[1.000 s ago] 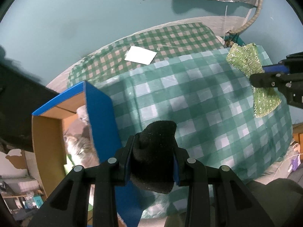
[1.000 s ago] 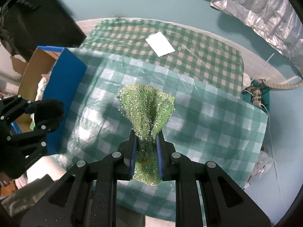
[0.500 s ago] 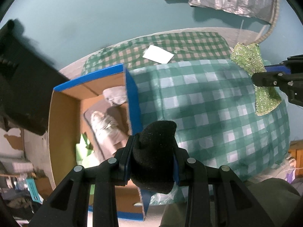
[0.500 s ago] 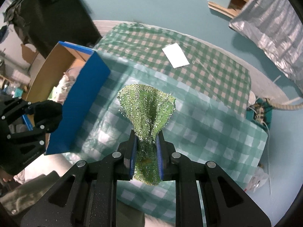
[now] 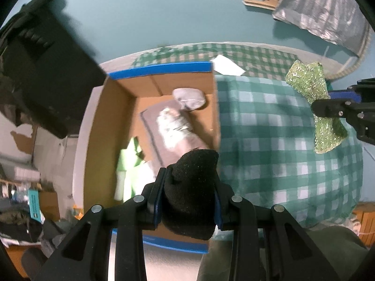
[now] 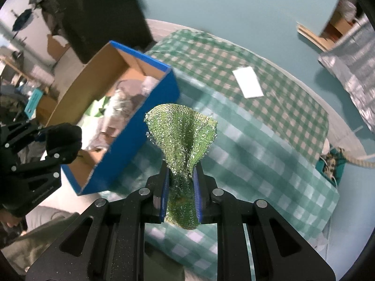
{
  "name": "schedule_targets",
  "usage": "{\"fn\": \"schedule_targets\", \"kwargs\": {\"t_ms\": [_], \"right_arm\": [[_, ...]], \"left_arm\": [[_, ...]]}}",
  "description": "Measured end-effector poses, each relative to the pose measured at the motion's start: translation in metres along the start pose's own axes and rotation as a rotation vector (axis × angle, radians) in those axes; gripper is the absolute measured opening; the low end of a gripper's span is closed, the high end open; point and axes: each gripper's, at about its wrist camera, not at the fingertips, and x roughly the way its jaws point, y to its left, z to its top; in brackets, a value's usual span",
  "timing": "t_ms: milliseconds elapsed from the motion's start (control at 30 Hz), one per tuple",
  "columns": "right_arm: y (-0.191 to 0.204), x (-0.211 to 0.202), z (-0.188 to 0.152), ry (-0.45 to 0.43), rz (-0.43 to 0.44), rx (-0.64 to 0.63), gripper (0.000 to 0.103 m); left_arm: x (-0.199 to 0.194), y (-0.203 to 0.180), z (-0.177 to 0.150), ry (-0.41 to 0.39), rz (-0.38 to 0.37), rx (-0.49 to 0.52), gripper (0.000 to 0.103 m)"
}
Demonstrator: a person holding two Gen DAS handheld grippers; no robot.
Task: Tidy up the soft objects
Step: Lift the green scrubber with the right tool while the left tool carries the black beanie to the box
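Left gripper [image 5: 187, 201] clamped on black soft wad [image 5: 191, 187] has swung from over the checked tablecloth [image 5: 281, 152] to above the open cardboard box [image 5: 112, 126] — drop looks imminent. Right gripper [image 6: 181, 194] stays pinched on glittery green cloth [image 6: 181, 131] — beside the box, waiting.

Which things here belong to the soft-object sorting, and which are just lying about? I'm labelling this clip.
Part of the job:
- black fuzzy sock, clamped in the left gripper
- glittery green mesh cloth, clamped in the right gripper
- blue-sided cardboard box already holding soft items

Just lying about:
- white paper card on the checked tablecloth
- silver foil sheet
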Motion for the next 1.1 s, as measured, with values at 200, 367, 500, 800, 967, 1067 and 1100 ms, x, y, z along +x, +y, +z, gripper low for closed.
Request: {"fn": "schedule_targets", "kwargs": {"t_ms": [200,367,500,800,967,1067,1100], "right_arm": [[0.031,0.011,0.018,0.009,0.028,-0.061,0.016],[0.058,0.02,0.034,0.016,0.046,-0.118,0.016],[0.078,0.029,0.045,0.022,0.06,-0.157,0.016],[0.116,0.049,0.066,0.046,0.089,-0.218,0.016],[0.131,0.061,0.076,0.06,0.095,-0.239,0.016],[0.139,0.069,0.081,0.071,0.095,-0.242,0.016],[0.141,0.071,0.082,0.075,0.095,-0.242,0.016]], "left_arm": [[0.0,0.028,-0.008,0.004,0.021,-0.073,0.034],[0.005,0.055,-0.016,0.018,0.055,-0.137,0.034],[0.008,0.076,-0.022,0.028,0.074,-0.184,0.034],[0.022,0.114,-0.029,0.054,0.102,-0.251,0.034],[0.033,0.128,-0.03,0.072,0.106,-0.265,0.034],[0.04,0.132,-0.029,0.085,0.106,-0.266,0.034],[0.044,0.134,-0.028,0.094,0.101,-0.268,0.034]]}}
